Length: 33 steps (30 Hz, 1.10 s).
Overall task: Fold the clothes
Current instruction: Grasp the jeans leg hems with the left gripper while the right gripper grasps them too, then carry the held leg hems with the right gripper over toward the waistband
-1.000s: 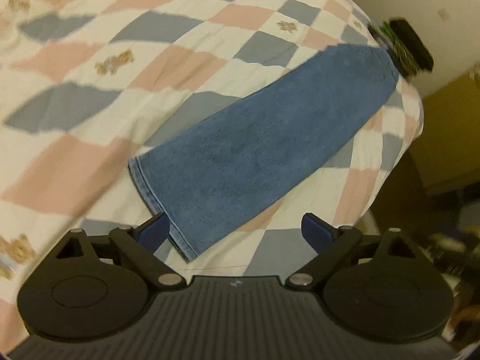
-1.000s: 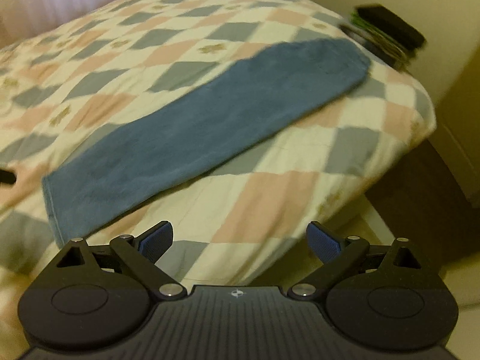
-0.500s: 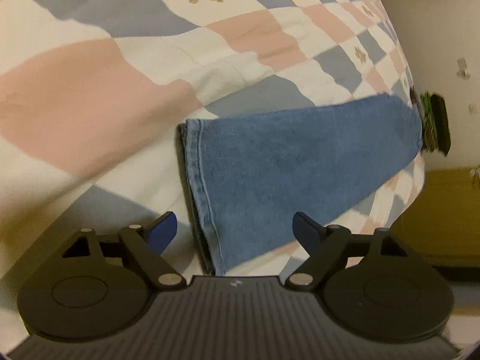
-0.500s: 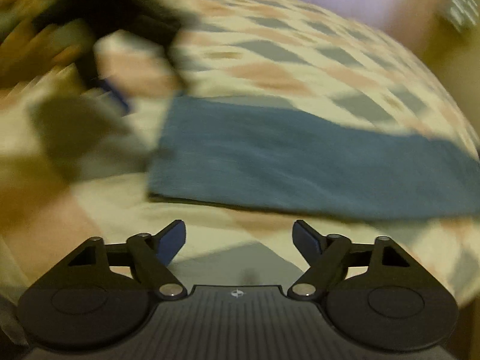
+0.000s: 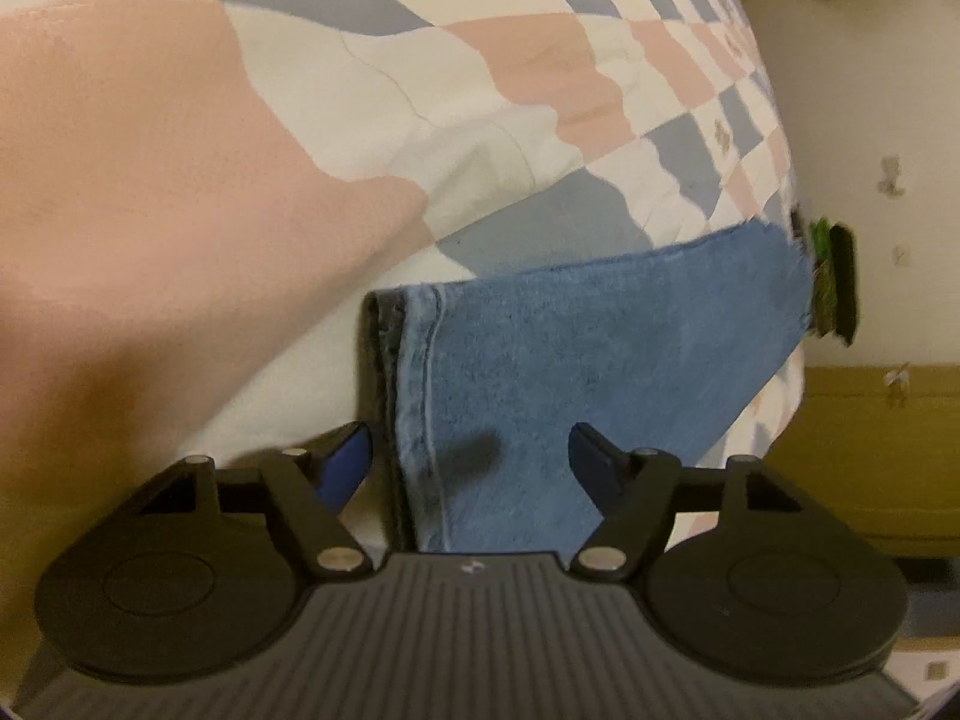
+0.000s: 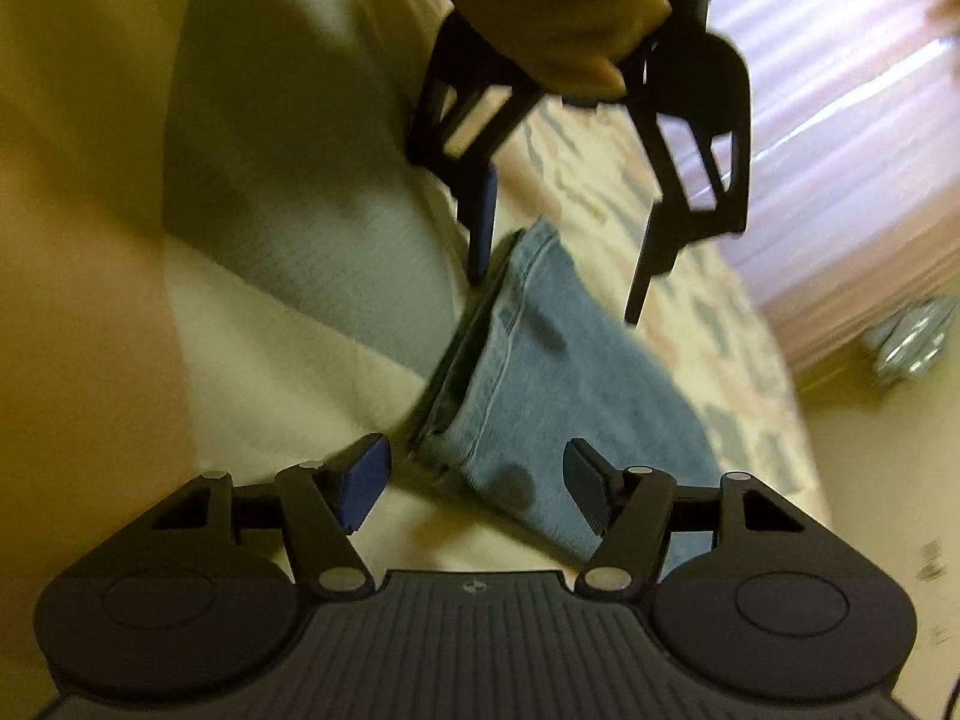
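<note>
Pink, grey and cream checked quilt [image 5: 252, 138] covers bed (teddy-bear print). Folded blue denim jeans leg [image 5: 576, 372] lies flat on it, hem toward both hand-held grippers, long axis running away. Left hand-held gripper [image 5: 471, 459] released, straddling hem; right hand-held gripper [image 6: 477, 477] likewise released. Nothing blocks cloth.

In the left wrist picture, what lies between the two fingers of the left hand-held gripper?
The hemmed end of the folded jeans lies between the open fingers of the left hand-held gripper, on the checkered quilt; the left wrist view shows it.
</note>
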Tool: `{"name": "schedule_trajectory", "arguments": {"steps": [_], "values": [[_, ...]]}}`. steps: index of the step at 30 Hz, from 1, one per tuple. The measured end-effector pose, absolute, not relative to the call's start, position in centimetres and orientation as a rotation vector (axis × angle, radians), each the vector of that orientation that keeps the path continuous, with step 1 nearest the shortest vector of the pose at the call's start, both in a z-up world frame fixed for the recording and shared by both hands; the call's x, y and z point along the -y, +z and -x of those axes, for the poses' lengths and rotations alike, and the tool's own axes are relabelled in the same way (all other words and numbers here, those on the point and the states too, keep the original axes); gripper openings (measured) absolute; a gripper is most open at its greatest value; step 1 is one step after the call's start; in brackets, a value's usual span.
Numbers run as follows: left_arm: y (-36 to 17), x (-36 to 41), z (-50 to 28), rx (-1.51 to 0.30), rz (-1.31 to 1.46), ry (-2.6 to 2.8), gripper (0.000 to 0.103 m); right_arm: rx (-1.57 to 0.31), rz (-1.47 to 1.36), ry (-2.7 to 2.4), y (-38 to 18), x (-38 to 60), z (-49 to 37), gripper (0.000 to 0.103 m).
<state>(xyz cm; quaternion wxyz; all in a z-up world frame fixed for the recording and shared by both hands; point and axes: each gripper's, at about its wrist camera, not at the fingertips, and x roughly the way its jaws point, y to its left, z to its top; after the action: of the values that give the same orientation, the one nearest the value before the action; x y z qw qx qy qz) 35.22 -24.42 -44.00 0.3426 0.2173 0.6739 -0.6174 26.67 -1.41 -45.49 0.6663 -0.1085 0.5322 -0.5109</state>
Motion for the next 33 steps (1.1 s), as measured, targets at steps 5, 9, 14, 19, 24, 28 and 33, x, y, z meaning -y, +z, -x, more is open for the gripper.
{"name": "schedule_trajectory", "arguments": {"steps": [5, 9, 14, 19, 24, 28, 33], "values": [[-45.3, 25.5, -34.8, -1.776, -0.532, -1.607, 0.037, -1.188, 0.262, -1.209, -45.8, 3.5, -27.0, 0.056], [-46.1, 25.4, -36.1, -1.822, -0.495, -1.588, 0.021, -1.203, 0.289, -1.195, -46.3, 3.9, -27.0, 0.043], [-45.2, 25.8, -35.5, -1.803, -0.533, -1.570, 0.015, -1.195, 0.191, -1.151, -45.1, 5.5, -26.2, 0.021], [-40.3, 26.3, -33.0, -1.772, -0.493, -1.667, 0.015, -0.977, -0.164, -1.177, -37.5, 8.9, -19.5, 0.016], [-33.8, 28.7, -25.1, -1.660, -0.486, -1.888, 0.027, -0.773, -0.458, -1.258, -32.0, 13.0, -8.8, 0.015], [-30.1, 31.5, -17.1, -1.618, -0.420, -2.050, 0.028, -0.684, -0.595, -1.319, -30.1, 16.2, 1.4, 0.015], [-26.1, 32.4, -9.5, -1.439, -0.298, -2.157, 0.047, -0.606, -0.754, -1.441, -32.2, 19.7, 16.5, 0.017]]}}
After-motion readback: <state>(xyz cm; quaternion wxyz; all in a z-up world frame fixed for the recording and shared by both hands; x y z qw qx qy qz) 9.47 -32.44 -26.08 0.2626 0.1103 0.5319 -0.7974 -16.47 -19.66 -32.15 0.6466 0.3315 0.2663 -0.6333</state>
